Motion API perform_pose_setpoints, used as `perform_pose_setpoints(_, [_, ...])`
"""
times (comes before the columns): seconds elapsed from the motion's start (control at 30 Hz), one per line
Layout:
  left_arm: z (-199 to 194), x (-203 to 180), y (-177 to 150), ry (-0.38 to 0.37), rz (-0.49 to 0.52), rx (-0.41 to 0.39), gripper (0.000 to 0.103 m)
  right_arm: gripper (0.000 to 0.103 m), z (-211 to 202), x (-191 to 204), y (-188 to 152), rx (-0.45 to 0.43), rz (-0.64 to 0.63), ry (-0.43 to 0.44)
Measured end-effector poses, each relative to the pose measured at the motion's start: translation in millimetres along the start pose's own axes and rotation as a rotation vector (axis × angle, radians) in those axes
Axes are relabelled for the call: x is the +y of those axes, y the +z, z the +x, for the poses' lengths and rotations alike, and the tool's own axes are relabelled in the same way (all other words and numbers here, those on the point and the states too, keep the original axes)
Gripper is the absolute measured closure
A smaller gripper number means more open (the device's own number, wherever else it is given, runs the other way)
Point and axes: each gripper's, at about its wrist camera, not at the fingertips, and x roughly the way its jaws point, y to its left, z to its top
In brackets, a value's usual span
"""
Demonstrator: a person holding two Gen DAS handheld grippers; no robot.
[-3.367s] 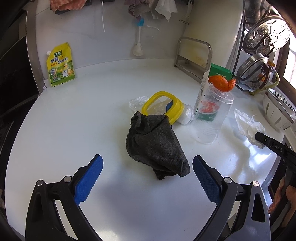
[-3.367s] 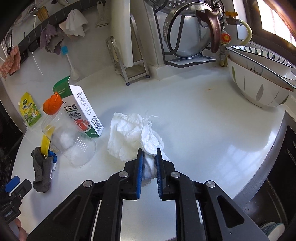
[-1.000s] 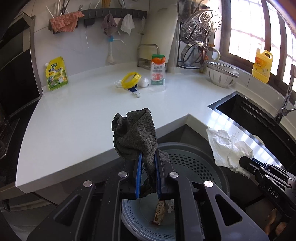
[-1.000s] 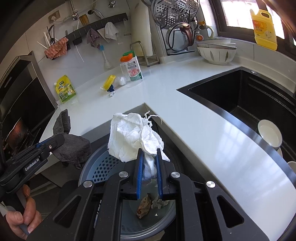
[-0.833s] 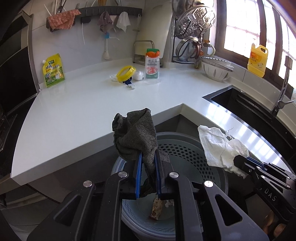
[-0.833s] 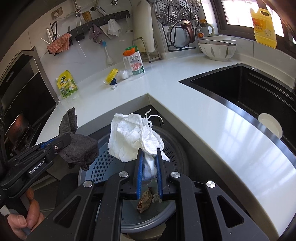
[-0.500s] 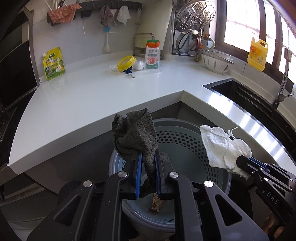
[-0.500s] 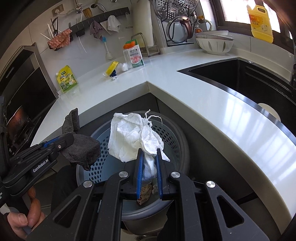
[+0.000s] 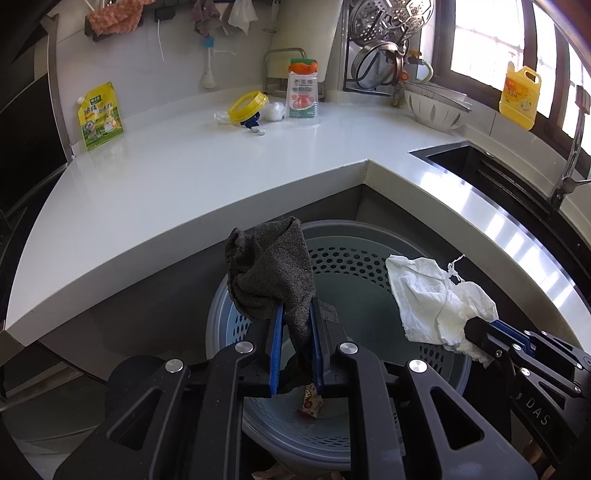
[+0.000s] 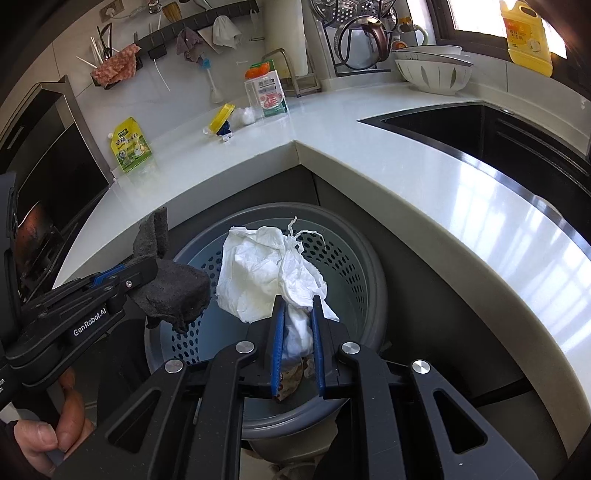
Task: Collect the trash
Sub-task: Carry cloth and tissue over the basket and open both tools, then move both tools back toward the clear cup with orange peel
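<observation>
My left gripper is shut on a dark grey rag and holds it above the grey perforated trash bin. My right gripper is shut on a crumpled white paper towel, also above the bin. Each gripper shows in the other's view: the right one with the towel, the left one with the rag. A small wrapper lies at the bin's bottom.
The white corner countertop wraps behind the bin. On it stand a yellow pouch, a yellow lid, a clear jar with orange cap. A black sink is at right, a bowl and yellow bottle behind.
Both grippers have moved forward and lower over the bin, each still holding its item. The bin now fills more of both views.
</observation>
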Motion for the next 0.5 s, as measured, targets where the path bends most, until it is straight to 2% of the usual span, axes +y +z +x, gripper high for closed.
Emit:
perform_pose_setpoints(0.17, [9, 4, -2, 0.008, -0.014, 0.027, 0.085, 0.088, 4, -1, 0, 0.006, -0.001, 0.000])
perform_pose_setpoints(0.23, [11, 7, -2, 0.013, -0.029, 0.033, 0.076, 0.082, 4, -3, -1, 0.005, 0.001, -0.002])
perform_pose_setpoints(0.27, [11, 9, -2, 0.017, -0.034, 0.030, 0.064, 0.075, 3, -3, -1, 0.002, 0.002, -0.003])
perform_pose_setpoints(0.3, [10, 10, -2, 0.023, -0.040, 0.024, 0.044, 0.070, 2, -3, -1, -0.003, 0.003, -0.004])
perform_pose_setpoints(0.33, [8, 12, -2, 0.029, -0.048, 0.013, 0.035, 0.057, 1, -3, -1, -0.011, 0.003, -0.004])
perform_pose_setpoints(0.37, [4, 14, -1, 0.030, -0.056, -0.007, 0.030, 0.054, -1, -3, -1, -0.021, 0.002, -0.006])
perform_pose_setpoints(0.5, [0, 16, -1, 0.049, -0.049, -0.016, 0.030, 0.054, -3, -4, 0, -0.026, 0.005, -0.005])
